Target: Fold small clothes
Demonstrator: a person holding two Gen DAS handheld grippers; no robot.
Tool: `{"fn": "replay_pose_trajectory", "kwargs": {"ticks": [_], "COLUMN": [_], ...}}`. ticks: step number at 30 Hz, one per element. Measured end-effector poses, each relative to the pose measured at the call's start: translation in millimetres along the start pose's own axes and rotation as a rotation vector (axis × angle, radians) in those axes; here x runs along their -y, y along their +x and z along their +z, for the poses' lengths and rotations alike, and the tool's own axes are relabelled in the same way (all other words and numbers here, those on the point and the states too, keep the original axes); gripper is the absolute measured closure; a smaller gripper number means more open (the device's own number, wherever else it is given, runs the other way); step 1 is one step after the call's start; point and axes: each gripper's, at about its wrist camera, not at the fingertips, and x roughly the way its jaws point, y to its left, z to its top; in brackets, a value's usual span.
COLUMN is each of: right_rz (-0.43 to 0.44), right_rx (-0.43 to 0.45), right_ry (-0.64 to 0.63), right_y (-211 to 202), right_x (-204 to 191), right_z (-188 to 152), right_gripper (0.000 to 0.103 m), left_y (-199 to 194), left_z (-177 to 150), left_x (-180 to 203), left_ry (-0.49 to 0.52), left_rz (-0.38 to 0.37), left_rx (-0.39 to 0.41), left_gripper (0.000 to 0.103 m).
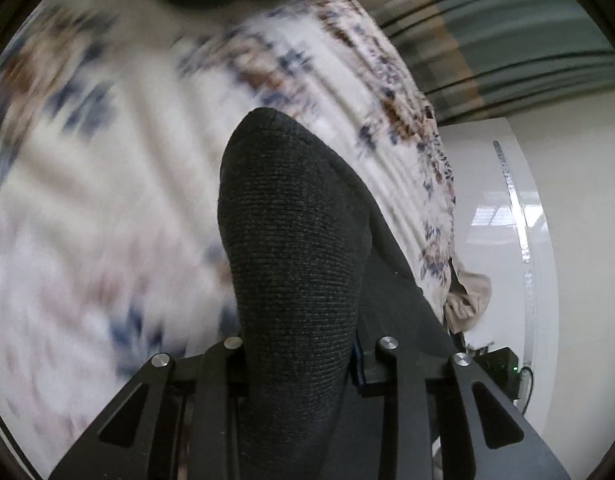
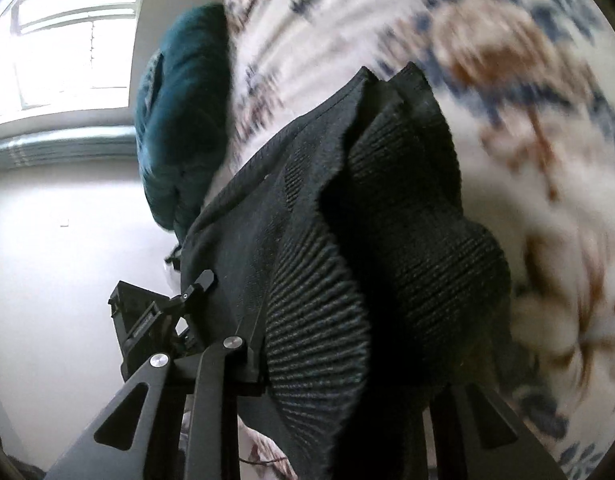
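Risk no. 1 is slip: dark grey ribbed knit sock point(image 1: 295, 264) sits pinched in my left gripper point(image 1: 303, 356), fingers closed on the fabric w/ a thick wad between them, toe end sticking out ahead over the white floral-print bedsheet point(image 1: 107, 160). Grip looks deep here, so probably ok on this side.

Right side is worse. Right gripper point(image 2: 347, 360) is buried under the black ribbed cuff end, cloth draped over both fingers, so can't tell if they're clamped on it or just carrying it. If only draped, any quick swing drops that end onto the bed and the fold goes crooked.

Sock looks held off the bedsheet betw. both tools, bunched and wavy on the right, not flat. Judgement: layers may be folded over unevenly there; laying it down like this would lock in a wrinkle or a twisted cuff.

Both views are smeared on the bedsheet, so I'm prob. moving fast, which raises the chance of flinging the loose end. Teal plush cushion point(image 2: 183, 120) lies near on the bed; swinging toward it could snag or land the sock partly on it. Bed edge w/ floor below shows in left view, so overshoot that way = sock off the bed.
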Motion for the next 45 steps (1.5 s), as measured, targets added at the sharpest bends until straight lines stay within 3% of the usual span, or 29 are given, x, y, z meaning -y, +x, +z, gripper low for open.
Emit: {"fn": "replay_pose_trajectory", "kwargs": {"ticks": [5, 10, 14, 15, 16, 18, 20, 23, 26, 29, 31, 32, 34, 37, 45], "right_rz": [0.023, 0.032, 0.000, -0.030, -0.053, -0.141, -0.218, -0.380, -0.553, -0.744, -0.791, -0.811, -0.861, -0.937, -1.020], "right_rx": [0.085, 0.170, 0.207, 0.201, 0.194, 0.152, 0.117, 0.126, 0.135, 0.125, 0.138, 0.145, 0.175, 0.225, 0.323], "right_ry": [-0.024, -0.037, -0.016, 0.000, 0.008, 0.002, -0.005, -0.087, -0.177, -0.234, -0.241, -0.249, -0.289, -0.360, -0.477], "right_y": [2.8, 32.5, 69.9, 81.9, 87.2, 96.3, 96.3, 71.6, 51.3, 42.6, 35.4, 32.7, 28.8, 16.2, -23.1], "right_x": [-29.8, -45.4, -33.8, -25.5, -19.3, -8.4, -2.8, -0.1, 1.9, 8.8, 4.6, -0.4, -25.7, -63.0, -178.1], "right_z": [65.0, 158.2, 227.0, 243.1, 252.4, 264.5, 265.1, 250.3, 229.3, 208.4, 197.7, 193.6, 181.0, 161.4, 117.4], "right_gripper": [0.075, 0.075, 0.075, 0.075, 0.074, 0.066, 0.045, 0.028, 0.026, 0.026, 0.023, 0.012, 0.000, 0.000, 0.000], "left_y": [40.5, 110.1, 179.0, 191.7, 203.6, 205.1, 197.5, 178.8, 157.3, 142.2, 135.4, 129.3, 118.9, 99.2, 16.7], "left_z": [96.8, 196.2, 243.0, 245.6, 246.9, 246.9, 242.3, 234.1, 217.3, 202.8, 190.3, 180.5, 165.0, 142.9, 92.1], "left_x": [23.5, 34.5, 15.8, 10.5, 4.7, 1.2, 3.4, 13.0, 27.9, 39.1, 50.1, 59.2, 76.3, 104.7, 175.2], "left_ry": [0.069, 0.148, 0.159, 0.161, 0.171, 0.183, 0.194, 0.226, 0.280, 0.294, 0.298, 0.311, 0.337, 0.414, 0.468], "left_rz": [-0.013, 0.014, 0.109, 0.144, 0.185, 0.172, 0.180, 0.254, 0.330, 0.399, 0.445, 0.469, 0.525, 0.579, 0.591], "left_rx": [-0.009, -0.039, -0.102, -0.126, -0.147, -0.138, -0.136, -0.099, -0.034, 0.006, 0.022, 0.033, 0.059, 0.107, 0.175], "left_gripper": [0.077, 0.076, 0.072, 0.066, 0.058, 0.054, 0.051, 0.047, 0.045, 0.017, 0.005, 0.001, 0.000, 0.000, 0.000]}}
